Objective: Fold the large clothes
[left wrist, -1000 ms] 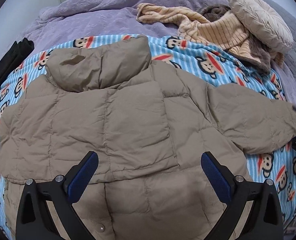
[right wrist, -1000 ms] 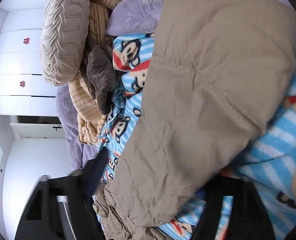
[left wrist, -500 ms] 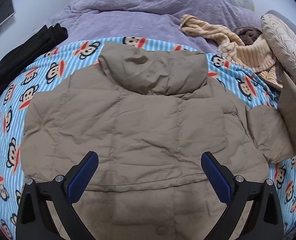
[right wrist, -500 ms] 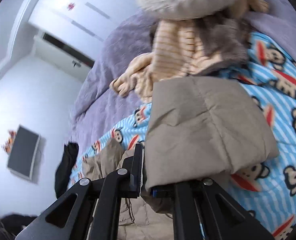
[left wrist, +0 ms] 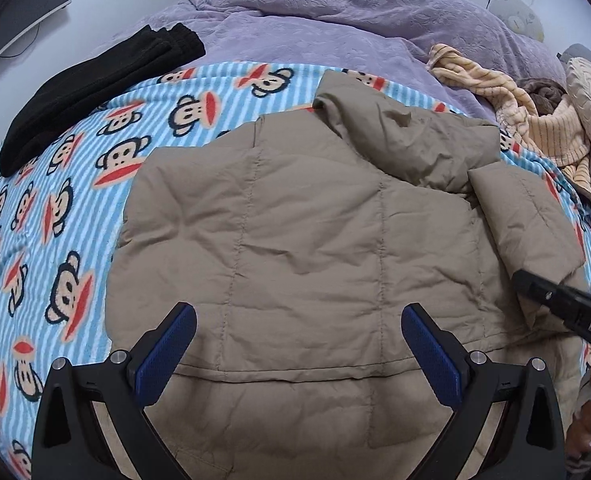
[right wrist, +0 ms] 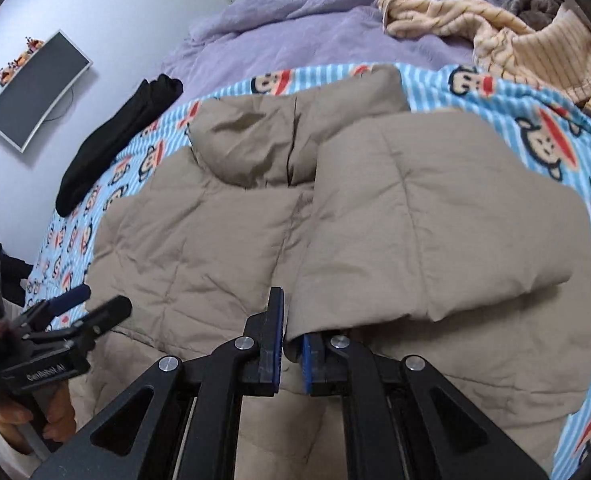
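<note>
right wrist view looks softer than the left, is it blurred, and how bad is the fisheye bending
Right wrist view: slight motion blur on the jacket hood and the left gripper; its own shut jaws are sharp. Left wrist view: crisp throughout. Both bend strongly at the rim, curving the monkey blanket stripes, with black corners.

The jacket's hem runs off the bottom edge in both views. Its folded-over sleeve covers that side of the back. The person's hand is cropped at the corner.
</note>
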### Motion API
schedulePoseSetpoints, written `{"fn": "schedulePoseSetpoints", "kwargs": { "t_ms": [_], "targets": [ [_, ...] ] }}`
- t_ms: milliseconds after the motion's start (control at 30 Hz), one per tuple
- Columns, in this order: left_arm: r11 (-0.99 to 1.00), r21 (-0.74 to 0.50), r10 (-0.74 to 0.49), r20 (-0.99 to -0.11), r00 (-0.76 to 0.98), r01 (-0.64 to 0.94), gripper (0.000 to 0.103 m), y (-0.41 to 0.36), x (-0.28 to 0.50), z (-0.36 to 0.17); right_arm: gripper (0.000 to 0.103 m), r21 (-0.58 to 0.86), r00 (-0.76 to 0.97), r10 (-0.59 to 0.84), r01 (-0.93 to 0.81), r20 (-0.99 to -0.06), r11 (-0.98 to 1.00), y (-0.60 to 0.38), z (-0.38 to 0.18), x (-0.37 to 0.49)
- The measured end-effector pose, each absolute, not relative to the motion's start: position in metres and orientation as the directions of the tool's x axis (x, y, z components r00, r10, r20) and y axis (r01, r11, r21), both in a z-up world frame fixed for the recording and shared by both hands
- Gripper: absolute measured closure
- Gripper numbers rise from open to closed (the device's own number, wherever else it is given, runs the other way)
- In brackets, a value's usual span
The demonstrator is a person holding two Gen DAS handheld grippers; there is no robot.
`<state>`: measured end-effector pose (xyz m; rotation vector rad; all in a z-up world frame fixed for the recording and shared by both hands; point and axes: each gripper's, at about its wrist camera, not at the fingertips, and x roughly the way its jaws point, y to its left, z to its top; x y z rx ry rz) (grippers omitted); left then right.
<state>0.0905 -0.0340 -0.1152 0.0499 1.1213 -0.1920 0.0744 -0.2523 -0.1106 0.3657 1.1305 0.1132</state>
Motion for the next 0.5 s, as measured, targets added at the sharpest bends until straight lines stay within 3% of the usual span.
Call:
{"fn": "schedulePoseSetpoints", "kwargs": {
  "t_ms": [167, 233, 267, 300, 333, 433, 500],
  "targets": [
    [0.979, -0.066, -0.143, -0.897, 0.418, 0.193, 0.0, -0.039, 0.093, -0.122, 0.094, 0.365, 0.373, 0.282, 0.176, -0.884, 0.914, -0.264, -0.129, 0.066],
    [0.977, -0.076, -0.155, -0.896, 0.416, 0.201, 0.0, -0.041, 0.094, -0.122, 0.086, 0.391, 0.374, 0.297, 0.209, -0.879, 0.896, -0.273, -0.121, 0.061],
    [0.974, -0.087, -0.167, -0.897, 0.41, 0.208, 0.0, -0.043, 0.095, -0.122, 0.061, 0.395, 0.387, 0.289, 0.228, -0.875, 0.89, -0.279, -0.115, 0.056],
    [0.971, -0.101, -0.182, -0.898, 0.4, 0.215, 0.0, -0.043, 0.096, -0.123, 0.028, 0.405, 0.414, 0.279, 0.258, -0.867, 0.877, -0.288, -0.107, 0.049],
    [0.969, -0.111, -0.192, -0.901, 0.39, 0.221, 0.0, -0.044, 0.098, -0.123, 0.021, 0.422, 0.447, 0.27, 0.285, -0.853, 0.861, -0.296, -0.101, 0.044],
    [0.968, -0.119, -0.2, -0.899, 0.391, 0.221, 0.0, -0.041, 0.101, -0.122, 0.02, 0.503, 0.539, 0.242, 0.412, -0.807, 0.76, -0.335, -0.091, 0.029],
    [0.966, -0.14, -0.217, -0.895, 0.389, 0.216, 0.0, -0.035, 0.105, -0.12, 0.028, 0.565, 0.578, 0.233, 0.499, -0.782, 0.657, -0.361, -0.097, 0.025]
  ]
}}
